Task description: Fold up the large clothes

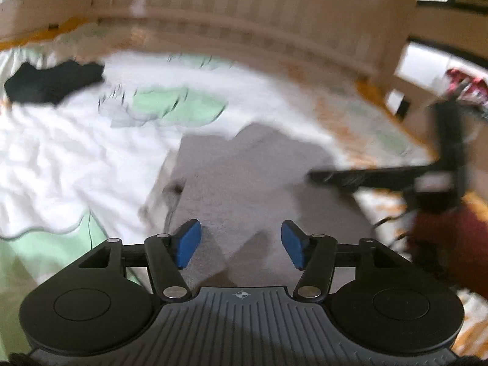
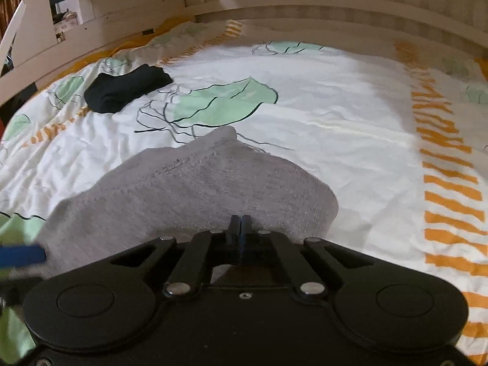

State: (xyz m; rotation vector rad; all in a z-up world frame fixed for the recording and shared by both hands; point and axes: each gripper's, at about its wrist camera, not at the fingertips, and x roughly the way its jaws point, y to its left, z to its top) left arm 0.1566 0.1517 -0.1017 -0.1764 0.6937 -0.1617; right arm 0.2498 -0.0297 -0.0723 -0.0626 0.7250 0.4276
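A grey knit garment lies on the bed, also seen in the right wrist view. My left gripper is open just above the garment's near part, blue pads spread wide with nothing between them. My right gripper is shut on the grey garment's near edge, which bunches up in front of its fingers. The right gripper also shows in the left wrist view, blurred, at the garment's right side. A blue pad of the left gripper shows at the left edge of the right wrist view.
The bed cover is white with green leaf prints and orange stripes. A folded black garment lies at the far left, also seen in the left wrist view. A pale wooden headboard runs along the far side.
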